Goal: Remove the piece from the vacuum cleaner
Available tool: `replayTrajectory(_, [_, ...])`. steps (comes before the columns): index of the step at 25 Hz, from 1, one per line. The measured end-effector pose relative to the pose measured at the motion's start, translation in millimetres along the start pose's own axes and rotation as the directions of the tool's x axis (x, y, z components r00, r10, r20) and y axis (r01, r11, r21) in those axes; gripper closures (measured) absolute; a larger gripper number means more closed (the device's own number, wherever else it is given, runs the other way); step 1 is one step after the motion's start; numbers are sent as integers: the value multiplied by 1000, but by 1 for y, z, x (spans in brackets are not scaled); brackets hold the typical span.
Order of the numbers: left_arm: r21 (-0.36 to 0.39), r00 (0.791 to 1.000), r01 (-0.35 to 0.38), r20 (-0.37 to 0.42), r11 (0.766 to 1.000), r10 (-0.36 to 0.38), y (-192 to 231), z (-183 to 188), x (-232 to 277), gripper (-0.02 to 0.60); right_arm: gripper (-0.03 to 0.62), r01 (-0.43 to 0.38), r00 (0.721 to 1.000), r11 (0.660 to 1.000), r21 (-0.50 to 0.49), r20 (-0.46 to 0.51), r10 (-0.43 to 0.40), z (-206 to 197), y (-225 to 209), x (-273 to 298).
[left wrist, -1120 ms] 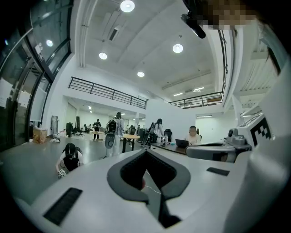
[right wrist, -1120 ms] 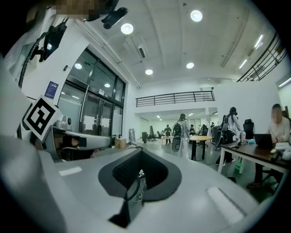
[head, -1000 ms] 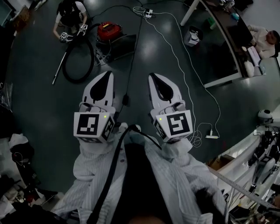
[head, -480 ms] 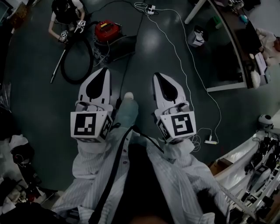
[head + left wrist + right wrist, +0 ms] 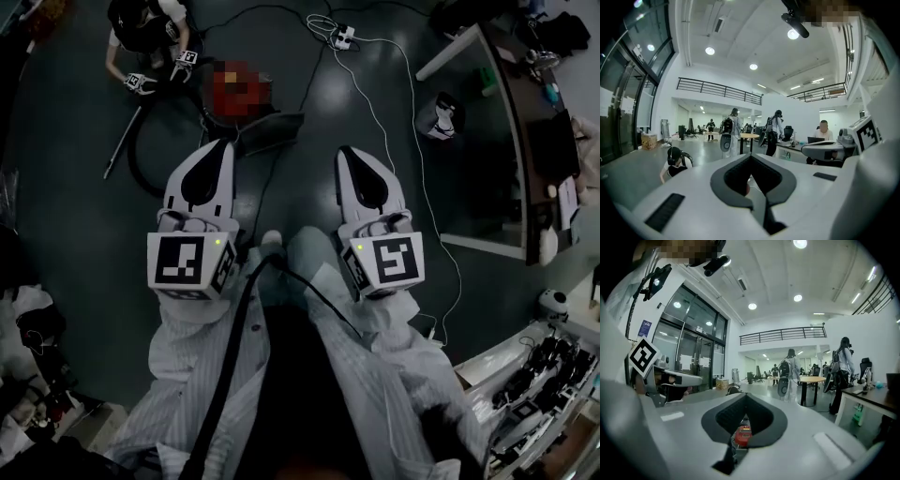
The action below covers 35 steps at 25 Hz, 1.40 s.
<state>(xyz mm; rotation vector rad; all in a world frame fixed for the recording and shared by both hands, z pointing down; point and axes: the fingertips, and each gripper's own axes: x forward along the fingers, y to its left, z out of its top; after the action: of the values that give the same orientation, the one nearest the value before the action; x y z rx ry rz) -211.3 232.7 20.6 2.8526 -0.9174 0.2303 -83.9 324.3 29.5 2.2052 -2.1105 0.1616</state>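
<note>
Left gripper (image 5: 223,150) is shut all the way, pads pressed together with nothing pinched between them. It's carried pointing forward over bare floor, probably because nothing is within reach yet. Off to its left and further ahead, a long wand (image 5: 124,141) is laid on the floor, and a crouching person (image 5: 141,33) with marker-cube grippers of their own can be seen at its far end. The vacuum cleaner (image 5: 742,436), a red body, is parked on the floor well ahead of both tools, roughly in line with the gap between them and a bit nearer the left one. It's framed right through the notch of the right gripper's closed jaws, so that tool looks to be aimed at it. Right gripper (image 5: 347,155) is likewise closed tight and empty, held level beside the left one. Well off to its right, a desk (image 5: 525,150) is stood clear of everything. Judged from this, the removal hasn't been started. Which piece is meant can't be told from here, and the jaws would need to be opened once the vacuum is reached.
</note>
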Motion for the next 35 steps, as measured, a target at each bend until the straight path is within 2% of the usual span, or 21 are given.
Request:
replayTrajectory(4, [-30,997,-69,-49,997,68,35,-17,65,578,592,-83,995,996,14,-57,83,-23,-42,78])
replayTrajectory(8, [-65,984,-167,-74,984,162,65,-36,136,578,592,-201,974,980,-6,-104,199,-44,-78,161])
replayTrajectory(12, [-99,962,-267,-88,959,259,84,-33,194,578,592,-328,937,945,-18,-132,323,-36,-104,224])
replayTrajectory(16, [-151,933,-357,-102,922,345,103,-46,228,578,592,-445,885,894,-48,-175,431,-48,-116,275])
replayTrajectory(20, [-179,911,-407,-153,896,383,122,-74,252,578,592,-491,850,870,-49,-247,466,-88,-124,311])
replayTrajectory(25, [-164,888,-438,-232,884,397,151,-139,275,578,592,-507,827,861,-36,-302,475,-145,-124,351])
replayTrajectory(28, [-164,884,-427,-283,889,373,157,-181,293,578,592,-508,815,861,-19,-334,473,-181,-130,368])
replayTrajectory(31, [-123,882,-381,-345,916,321,158,-234,314,578,592,-519,787,855,9,-385,482,-232,-133,380])
replayTrajectory(33, [-58,876,-328,-393,943,280,156,-283,332,578,592,-558,743,829,37,-423,518,-276,-131,388])
replayTrajectory(35, [17,859,-251,-457,968,231,155,-339,352,578,591,-621,687,783,42,-452,569,-324,-128,398])
